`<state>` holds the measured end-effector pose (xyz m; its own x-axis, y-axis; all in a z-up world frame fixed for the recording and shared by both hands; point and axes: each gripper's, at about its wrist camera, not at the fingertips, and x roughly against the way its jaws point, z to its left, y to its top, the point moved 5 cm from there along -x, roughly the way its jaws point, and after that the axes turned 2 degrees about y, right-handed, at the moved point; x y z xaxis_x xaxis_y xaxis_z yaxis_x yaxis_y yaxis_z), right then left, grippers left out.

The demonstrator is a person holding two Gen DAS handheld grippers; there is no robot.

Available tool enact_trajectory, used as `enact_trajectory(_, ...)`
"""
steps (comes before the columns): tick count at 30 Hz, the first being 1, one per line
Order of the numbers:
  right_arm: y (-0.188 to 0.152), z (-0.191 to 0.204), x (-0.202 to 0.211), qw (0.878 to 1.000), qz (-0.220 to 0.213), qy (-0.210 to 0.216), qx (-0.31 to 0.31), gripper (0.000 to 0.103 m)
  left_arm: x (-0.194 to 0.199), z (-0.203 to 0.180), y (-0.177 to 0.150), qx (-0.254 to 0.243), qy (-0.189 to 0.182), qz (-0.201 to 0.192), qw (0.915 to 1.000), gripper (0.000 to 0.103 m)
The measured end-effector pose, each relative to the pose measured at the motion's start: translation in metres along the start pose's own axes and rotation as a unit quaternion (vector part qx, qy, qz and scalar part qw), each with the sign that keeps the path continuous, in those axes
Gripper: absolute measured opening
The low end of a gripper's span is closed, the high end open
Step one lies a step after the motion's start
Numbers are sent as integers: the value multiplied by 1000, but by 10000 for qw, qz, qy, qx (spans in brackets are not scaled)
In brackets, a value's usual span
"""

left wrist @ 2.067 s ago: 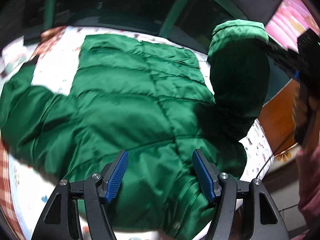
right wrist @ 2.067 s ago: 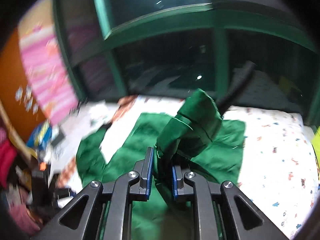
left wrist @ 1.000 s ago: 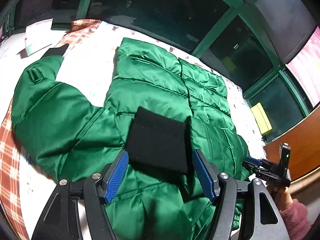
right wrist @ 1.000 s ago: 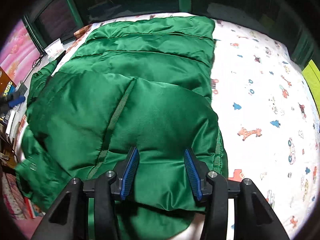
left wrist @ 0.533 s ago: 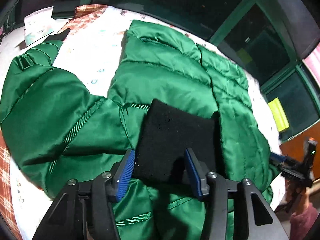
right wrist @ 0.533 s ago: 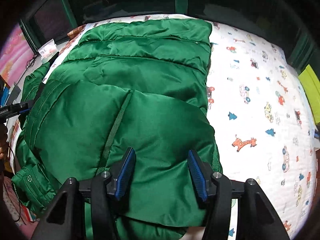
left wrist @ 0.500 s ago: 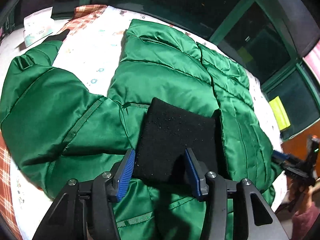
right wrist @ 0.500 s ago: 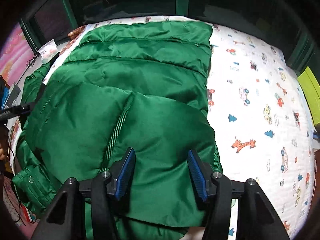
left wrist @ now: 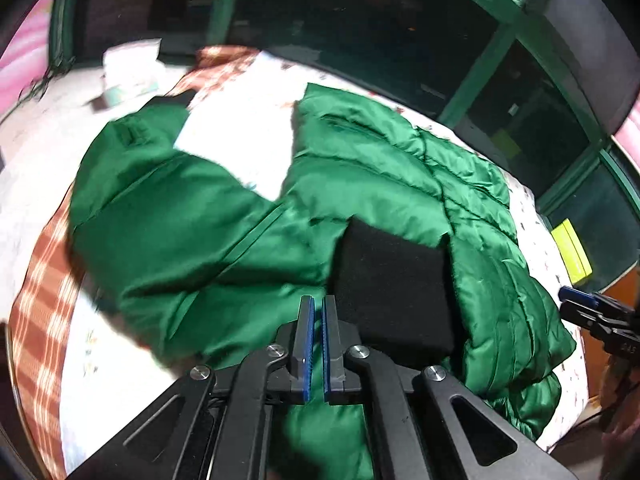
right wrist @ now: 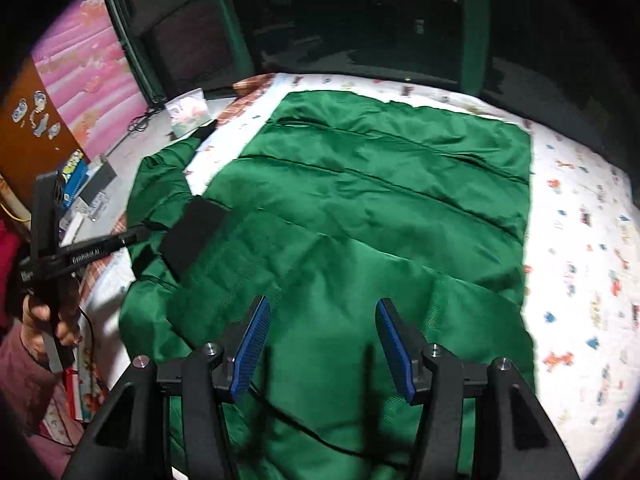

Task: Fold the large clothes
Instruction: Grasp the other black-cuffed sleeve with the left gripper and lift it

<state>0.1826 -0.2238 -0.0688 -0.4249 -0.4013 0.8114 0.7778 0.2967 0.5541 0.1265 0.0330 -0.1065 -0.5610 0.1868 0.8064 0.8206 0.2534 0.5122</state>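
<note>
Lying spread across the bed [right wrist: 580,216], green puffer jacket [right wrist: 360,208] with unfolded sleeve [left wrist: 152,208] angling away beside its black cuff [left wrist: 392,280]; nearest, left hand-held gripper [left wrist: 314,316] nearly closed, grip on fabric unclear; right hand-held gripper [right wrist: 322,320] wide apart, empty

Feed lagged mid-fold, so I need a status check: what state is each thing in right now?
Green jacket: spread on the bed, one sleeve folded across its body.
Black cuff: lying on top of the jacket.
Other sleeve: still out to the side.
Left tool: shut; whether it pinches fabric is unclear.
Right tool: open, above the jacket, holding nothing.
</note>
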Motion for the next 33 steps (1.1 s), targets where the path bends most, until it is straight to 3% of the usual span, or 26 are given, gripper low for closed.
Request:
enact_trajectory(2,1,13,-22,9998,127,171,62,60,3,14,-2,182,-230,209,9993,3)
enact_trajectory(4,-10,25,-59,9978,574,254,199,65,9,28,1,343,-264,337,9985,3)
enact_trajectory(7,-18,37,-79,9953,809,-54,532,66,27,55,16,620,-346,324,9969,4)
enact_trajectory(9,-12,43,-72,9946,812,-105,639,66,39,74,31,677,-235,203,9972,4)
enact_trajectory(13,-4,46,-64,9963,709,241,424,66,51,120,79,744,232,-94,9969,5)
enact_trajectory(15,-10,45,-78,9946,952,260,323,66,45,144,105,827,356,-81,9959,5)
enact_trajectory(21,-10,44,-81,9945,956,361,236,68,3,224,159,1387,548,113,9888,5)
enact_trajectory(28,-10,43,-82,9934,1050,398,245,69,-32,283,171,2362,-147,291,9712,7)
enact_trajectory(29,-10,43,-82,9933,1059,404,243,69,-35,289,170,2459,-182,310,9686,9)
enact_trajectory(30,-10,43,-82,9932,1064,408,249,69,-38,292,169,2535,-219,283,9667,21)
enact_trajectory(31,-10,43,-82,9931,1069,415,256,69,-38,298,168,2637,-267,215,9640,47)
enact_trajectory(33,-10,43,-83,9930,1070,437,237,70,-37,305,167,2805,-329,-91,9593,67)
